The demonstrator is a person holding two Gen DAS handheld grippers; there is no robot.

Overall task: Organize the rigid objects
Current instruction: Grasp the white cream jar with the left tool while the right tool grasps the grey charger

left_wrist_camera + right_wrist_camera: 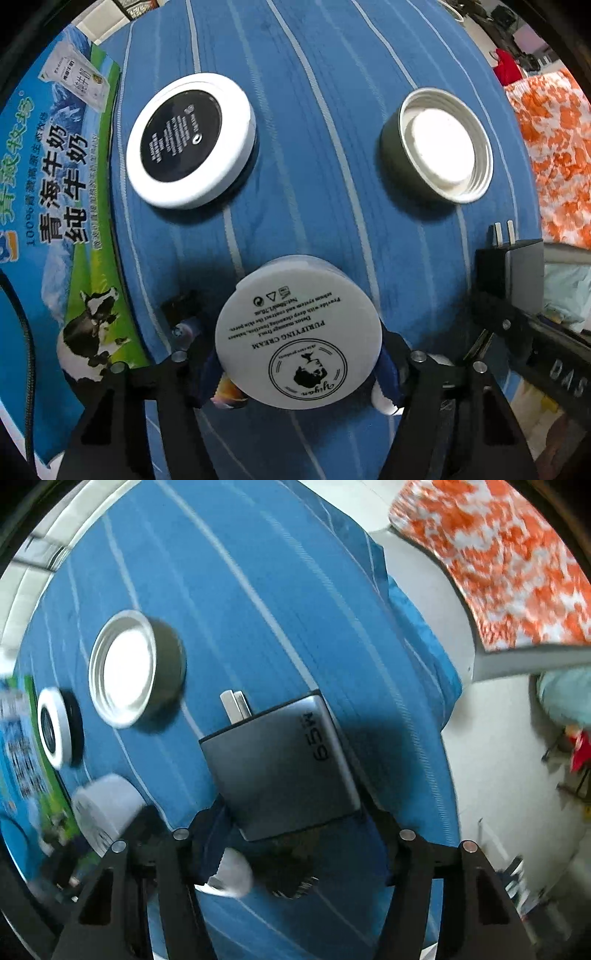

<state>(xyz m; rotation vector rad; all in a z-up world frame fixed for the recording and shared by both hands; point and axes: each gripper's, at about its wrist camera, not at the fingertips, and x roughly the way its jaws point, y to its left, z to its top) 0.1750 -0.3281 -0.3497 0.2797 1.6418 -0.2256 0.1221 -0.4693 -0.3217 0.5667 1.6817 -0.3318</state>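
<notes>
The white cream jar [299, 332] sits upside down between the fingers of the left hand-held gripper [299, 363], its printed base facing the camera; the blue-padded fingers press its two sides, so this gripper is grasping the jar. The jar is over the near part of a blue striped cloth [295, 110]. In the right wrist view the jar [107, 808] shows at the lower left, blurred.

The grey charger [280, 764], marked 65W, is clamped in the right hand-held gripper [291, 830], prongs pointing away from the camera. It is above the same cloth [258, 572], casting a shadow to its right. The left wrist view shows the charger [517, 266] at the right edge.

Farther out on the cloth lie two more things, well apart: a white-rimmed jar with a black label [190, 138] on the left, and a dark cap [439, 146] lying open side up on the right, its threaded white inside showing. A milk carton box [55, 206] lies along the cloth's left edge, and an orange-and-white fabric [498, 554] lies beyond the right.
</notes>
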